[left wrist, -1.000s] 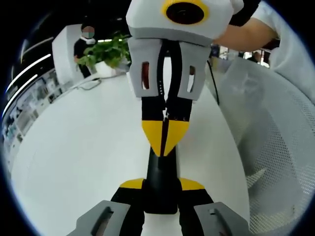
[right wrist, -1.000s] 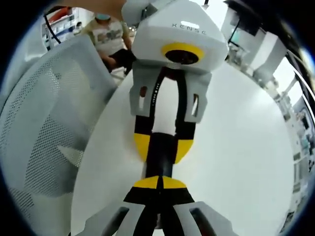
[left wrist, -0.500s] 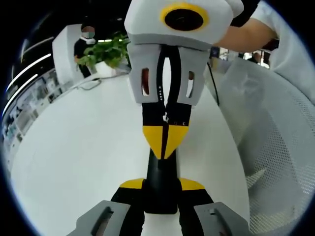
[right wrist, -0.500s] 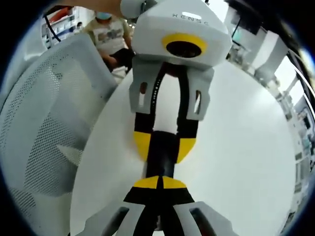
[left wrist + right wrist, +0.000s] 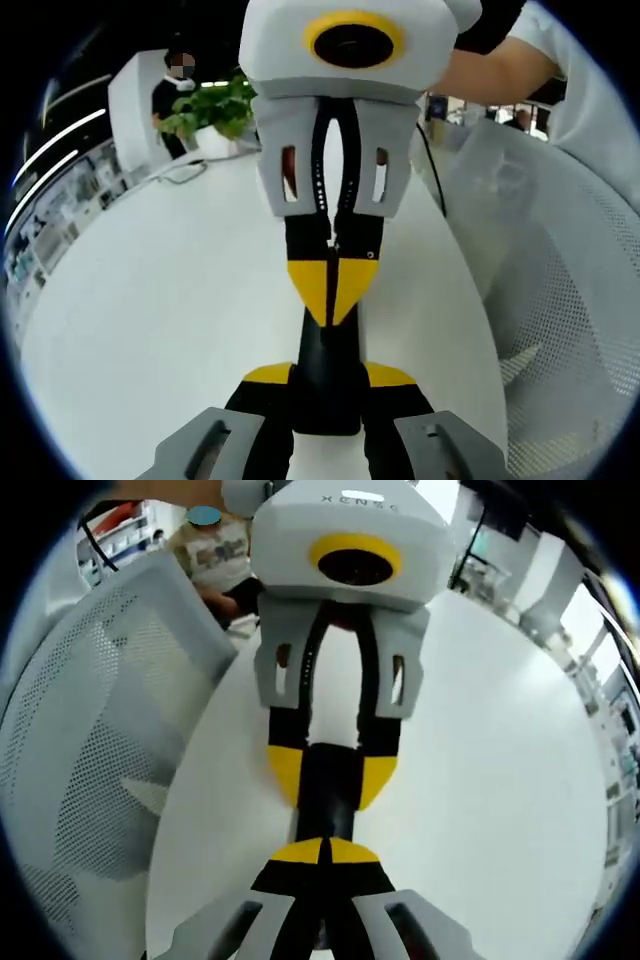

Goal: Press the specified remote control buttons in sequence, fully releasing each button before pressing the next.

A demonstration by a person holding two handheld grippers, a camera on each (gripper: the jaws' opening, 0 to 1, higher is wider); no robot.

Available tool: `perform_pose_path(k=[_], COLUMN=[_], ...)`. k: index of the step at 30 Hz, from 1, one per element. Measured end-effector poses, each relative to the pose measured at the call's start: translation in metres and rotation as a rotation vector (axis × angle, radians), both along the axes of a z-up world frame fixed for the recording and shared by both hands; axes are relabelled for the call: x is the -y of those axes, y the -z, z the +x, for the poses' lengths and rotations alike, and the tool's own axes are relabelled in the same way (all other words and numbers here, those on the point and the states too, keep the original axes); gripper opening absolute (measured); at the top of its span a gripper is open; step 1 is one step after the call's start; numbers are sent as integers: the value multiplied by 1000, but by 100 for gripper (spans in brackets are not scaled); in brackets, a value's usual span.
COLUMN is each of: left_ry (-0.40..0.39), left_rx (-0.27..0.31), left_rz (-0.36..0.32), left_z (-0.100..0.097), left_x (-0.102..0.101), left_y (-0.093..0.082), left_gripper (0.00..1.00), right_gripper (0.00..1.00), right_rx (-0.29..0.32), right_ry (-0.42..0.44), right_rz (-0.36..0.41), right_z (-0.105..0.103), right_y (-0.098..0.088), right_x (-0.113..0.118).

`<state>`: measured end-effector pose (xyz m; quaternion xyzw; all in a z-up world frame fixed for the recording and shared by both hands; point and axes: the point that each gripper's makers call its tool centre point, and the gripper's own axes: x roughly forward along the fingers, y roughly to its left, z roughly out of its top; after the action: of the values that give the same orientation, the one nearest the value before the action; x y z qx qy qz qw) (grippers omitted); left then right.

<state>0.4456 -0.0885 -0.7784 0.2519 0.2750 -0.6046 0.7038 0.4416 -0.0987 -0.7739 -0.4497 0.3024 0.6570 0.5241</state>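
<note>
Two grippers face off over the white tabletop [image 5: 150, 300]: left gripper [image 5: 327, 375] clamps the black remote control [image 5: 328, 385] steady, so right gripper [image 5: 322, 852], jaws together, can poke its buttons with the tips.

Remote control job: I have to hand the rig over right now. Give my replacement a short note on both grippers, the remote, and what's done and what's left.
Left gripper: shut on the black remote control, holding it by its sides over the white table.
Right gripper: jaws shut, yellow tips together, set on the remote's top face, seemingly on a button.
Mesh chair stands beside the table.
Done: cannot tell how many presses have been made.
Left: lift fully off before the next button, then finish the sequence.
</note>
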Motion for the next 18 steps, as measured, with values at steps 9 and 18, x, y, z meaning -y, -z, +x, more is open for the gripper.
perform_pose_path(k=[9,18], left_ry=[-2,1], left_rx=[1,2], left_rz=[0,5], left_z=[0,0], left_x=[0,0], left_y=[0,1], left_gripper=[24,24], right_gripper=[0,0], right_rx=[3,-15], right_ry=[6,30], right_rz=[-5,18], right_z=[1,1], right_y=[0,0], right_x=[0,0])
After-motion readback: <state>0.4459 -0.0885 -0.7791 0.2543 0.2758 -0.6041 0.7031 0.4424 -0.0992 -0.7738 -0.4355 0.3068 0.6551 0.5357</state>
